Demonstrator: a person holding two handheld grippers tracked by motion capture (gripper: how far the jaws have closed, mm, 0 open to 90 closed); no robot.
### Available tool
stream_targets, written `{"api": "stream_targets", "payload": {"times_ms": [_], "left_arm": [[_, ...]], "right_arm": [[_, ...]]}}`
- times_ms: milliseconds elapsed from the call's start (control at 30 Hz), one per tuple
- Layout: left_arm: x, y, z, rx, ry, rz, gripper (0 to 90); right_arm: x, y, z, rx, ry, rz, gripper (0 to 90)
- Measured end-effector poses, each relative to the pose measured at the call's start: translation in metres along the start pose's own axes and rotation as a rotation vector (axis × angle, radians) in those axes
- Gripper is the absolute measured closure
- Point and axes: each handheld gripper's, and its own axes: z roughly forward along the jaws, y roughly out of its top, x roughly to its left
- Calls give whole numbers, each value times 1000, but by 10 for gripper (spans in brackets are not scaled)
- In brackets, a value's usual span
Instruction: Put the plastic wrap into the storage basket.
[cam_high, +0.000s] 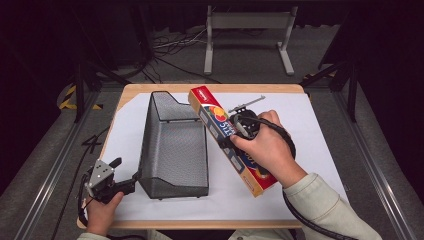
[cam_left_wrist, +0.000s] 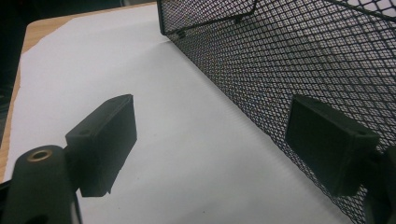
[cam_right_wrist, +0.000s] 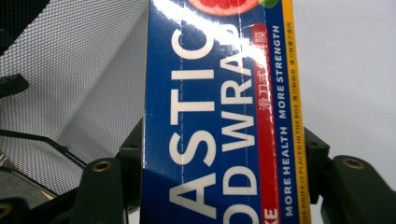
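The plastic wrap box (cam_high: 227, 137) sits pinched across its width between the jaws of my right gripper (cam_high: 239, 131), which press on its two long sides. In the right gripper view the box (cam_right_wrist: 219, 116) runs straight up between the jaws, blue face toward the camera. In the high view it slants over the white sheet (cam_high: 310, 135) on the table, one end up near the far edge, the other down toward the near right corner. Its far end lies just beside the right wall of the black mesh basket (cam_high: 172, 145), which stands left of the middle of the table. My left gripper (cam_high: 125, 186) is at the near left corner, jaws spread, one beside the basket's near left corner. In the left gripper view the mesh wall (cam_left_wrist: 299, 56) runs behind that jaw; I cannot tell whether they touch.
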Motion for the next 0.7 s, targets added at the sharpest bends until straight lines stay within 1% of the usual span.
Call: {"api": "stream_targets", "payload": {"times_ms": [133, 233, 500, 533, 633, 700], "left_arm": [[0, 0, 1, 1, -1, 1, 174], [-1, 0, 1, 1, -1, 0, 174], [-1, 0, 1, 1, 0, 0, 175], [0, 0, 1, -1, -1, 0, 174], [0, 0, 1, -1, -1, 0, 174], [0, 0, 1, 0, 0, 0, 175]], "right_arm": [[5, 2, 5, 4, 3, -4, 397], [11, 4, 10, 9, 11, -9, 397], [22, 7, 16, 10, 30, -19, 397], [25, 8, 18, 9, 33, -22, 396], [27, 8, 20, 3, 39, -29, 396], [31, 9, 22, -6, 35, -30, 396]]}}
